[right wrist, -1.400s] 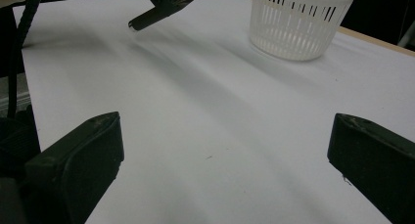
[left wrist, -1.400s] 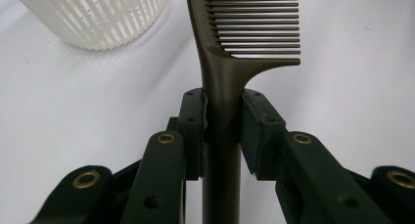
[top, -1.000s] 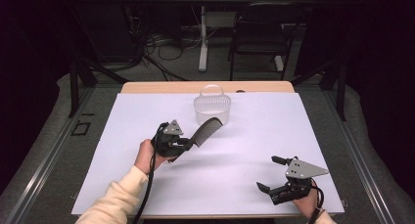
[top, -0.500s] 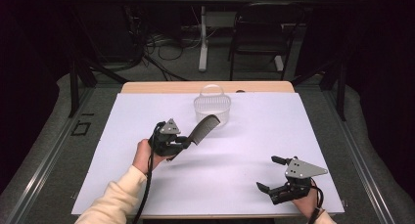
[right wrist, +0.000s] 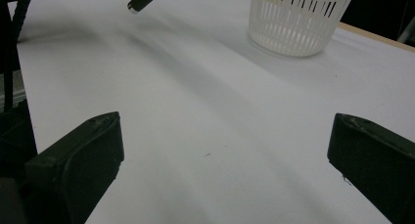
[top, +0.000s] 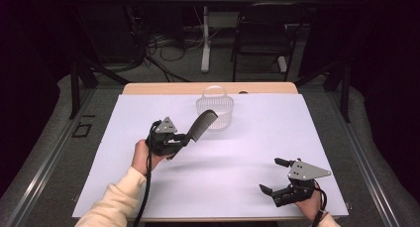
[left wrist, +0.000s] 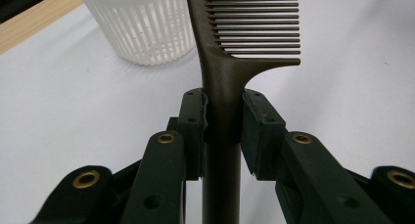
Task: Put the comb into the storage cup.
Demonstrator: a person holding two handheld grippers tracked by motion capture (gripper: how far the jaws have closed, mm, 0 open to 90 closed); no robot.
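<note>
- The left gripper [top: 184,139] sits just on the person's side of the white basket [top: 215,113] and a little to its left, held up off the table [top: 247,152] by the person's left hand [top: 142,156].
- Its jaws are closed tight on the handle of a dark comb [top: 200,126]; in the left gripper view the two pads press the handle from both sides just below where the teeth begin.
- The comb's long axis runs up and away from that gripper toward the basket, toothed end leading, its tip just in front of the basket's near wall in the high view. In the left gripper view the teeth [left wrist: 254,23] stick out to the right of the spine.
- The basket stands upright near the table's far edge.
- The right gripper [top: 272,176] lies well apart from the basket, toward the near right corner of the table, its jaws spread wide and holding nothing.
</note>
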